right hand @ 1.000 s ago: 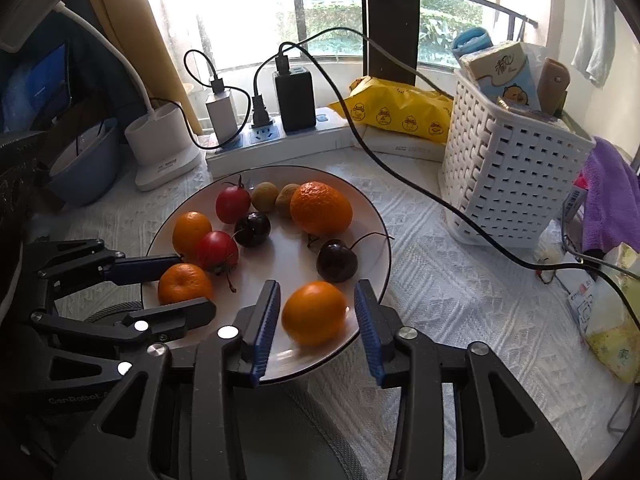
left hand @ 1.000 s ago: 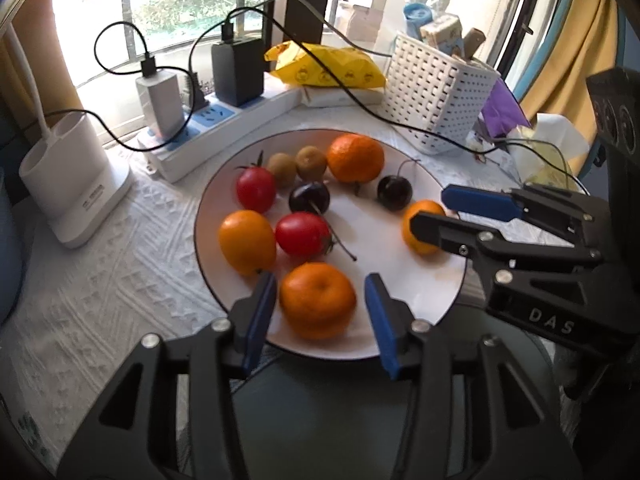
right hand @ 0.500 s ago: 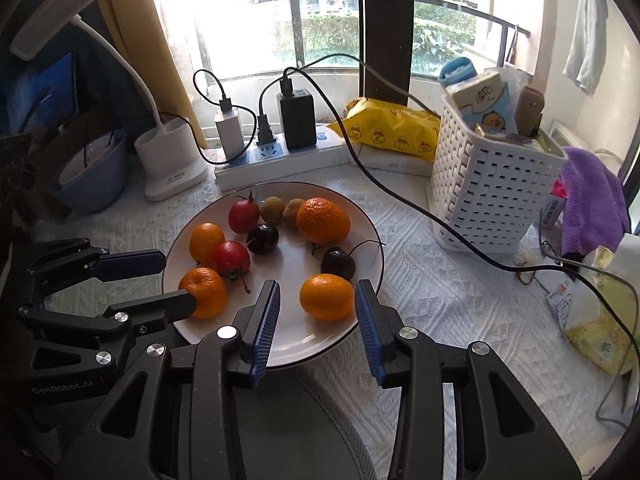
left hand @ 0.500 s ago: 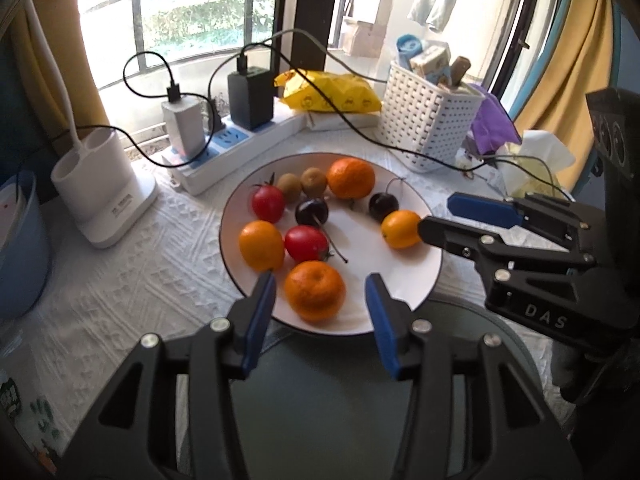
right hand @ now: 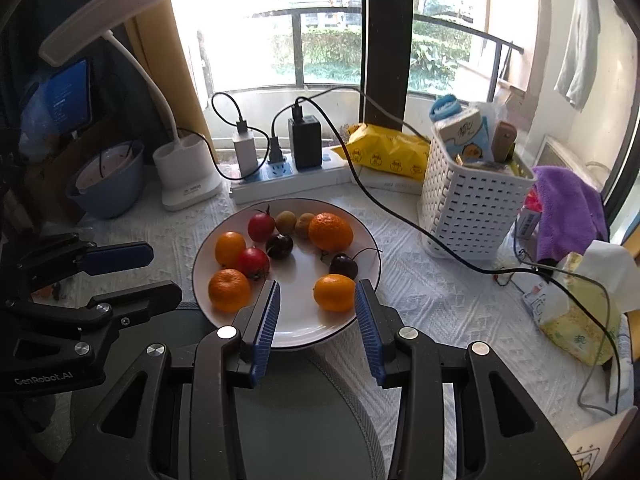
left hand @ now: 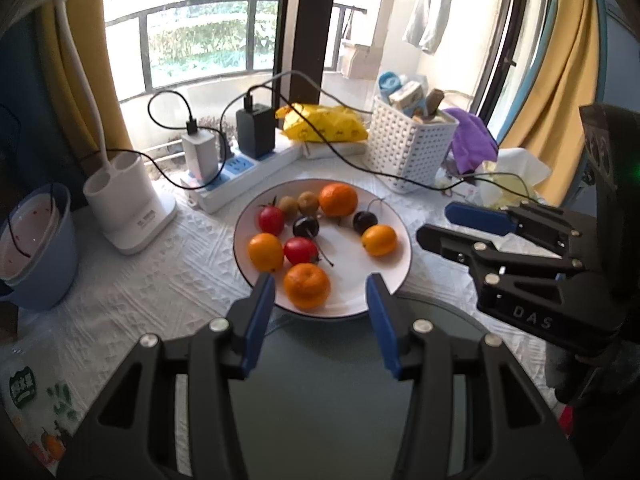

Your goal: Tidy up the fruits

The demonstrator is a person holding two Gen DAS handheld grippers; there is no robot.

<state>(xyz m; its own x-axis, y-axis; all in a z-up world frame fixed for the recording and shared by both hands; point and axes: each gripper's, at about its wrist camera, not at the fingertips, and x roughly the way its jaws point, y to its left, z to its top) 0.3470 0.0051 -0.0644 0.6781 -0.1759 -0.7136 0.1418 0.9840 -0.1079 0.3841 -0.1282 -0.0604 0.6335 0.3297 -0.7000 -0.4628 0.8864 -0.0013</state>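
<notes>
White porcelain shows more fully than a second ago: the plate [left hand: 400, 258] now sits smaller and farther off in both wrist views, because both grippers have drawn up and back from it. The left gripper [left hand: 320, 294] hovers over the plate's 6 o'clock rim, jaws partly apart and empty; the mandarin [left hand: 307, 285] that earlier filled the gap between its blue pads now lies beyond them on the plate, apart from both pads. The right gripper [right hand: 317, 300] likewise stands partly open with nothing held; the small orange [right hand: 334, 292] that sat framed between its fingers a second ago rests untouched at about 4 o'clock on the plate [right hand: 304, 332]. The fruit itself has not shifted: another orange [left hand: 265, 251] at 9 o'clock, two red tomatoes and dark cherries around the middle, a large mandarin [left hand: 338, 199] at 12 o'clock with two brown fruits beside it. The white basket [right hand: 472, 208] and power strip [left hand: 244, 178] now appear whole behind the plate.
</notes>
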